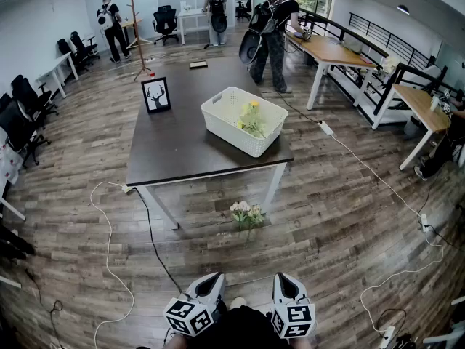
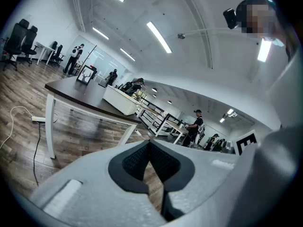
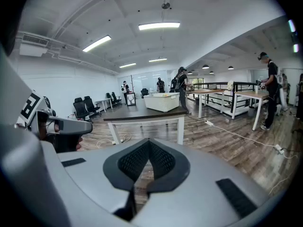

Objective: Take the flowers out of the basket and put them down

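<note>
The basket [image 1: 243, 122] was white latticed plastic; the tabletop [image 1: 182, 133] dark and matt. The floor [image 1: 327, 217] was wood plank, faintly glossy. At six o'clock, the left gripper [image 1: 215, 278] and right gripper [image 1: 283, 278] looked matt grey plastic.

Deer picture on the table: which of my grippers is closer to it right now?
Left. The left gripper is near your body, well short of the table, on the side where the deer picture stands; the right gripper is beside it, further right.

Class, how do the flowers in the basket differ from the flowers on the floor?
The flowers in the basket sit up on the table; the flowers on the floor lie below its front edge. The basket bunch shows a yellow bloom; the floor bunch's are pale. Both have green foliage.
</note>
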